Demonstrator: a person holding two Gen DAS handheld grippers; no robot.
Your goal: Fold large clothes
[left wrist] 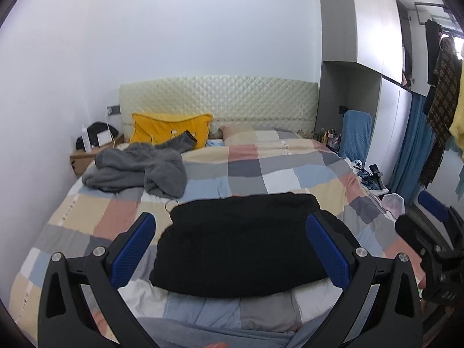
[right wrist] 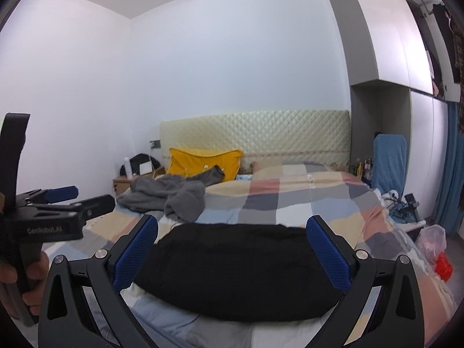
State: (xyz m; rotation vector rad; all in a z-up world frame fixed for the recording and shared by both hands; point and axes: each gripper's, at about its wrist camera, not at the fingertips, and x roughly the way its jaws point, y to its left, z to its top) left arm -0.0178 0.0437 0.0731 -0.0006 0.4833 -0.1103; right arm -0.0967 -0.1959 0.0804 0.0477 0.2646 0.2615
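A black garment [left wrist: 240,243] lies folded flat in a rectangle at the near end of the bed; it also shows in the right wrist view [right wrist: 235,266]. My left gripper [left wrist: 230,223] is open and empty, held above the garment's near edge, apart from it. My right gripper [right wrist: 232,226] is open and empty, also above the garment. The right gripper shows at the right edge of the left wrist view [left wrist: 435,232]. The left gripper shows at the left of the right wrist view [right wrist: 61,203]. A crumpled grey garment [left wrist: 136,171] lies at the far left of the bed [right wrist: 174,194].
The bed has a checked quilt [left wrist: 261,168], a yellow pillow [left wrist: 171,130] and a padded headboard [left wrist: 217,98]. A nightstand [left wrist: 84,159] stands at the far left. A blue chair [left wrist: 356,133], cables, bags and hanging clothes [left wrist: 440,87] are on the right.
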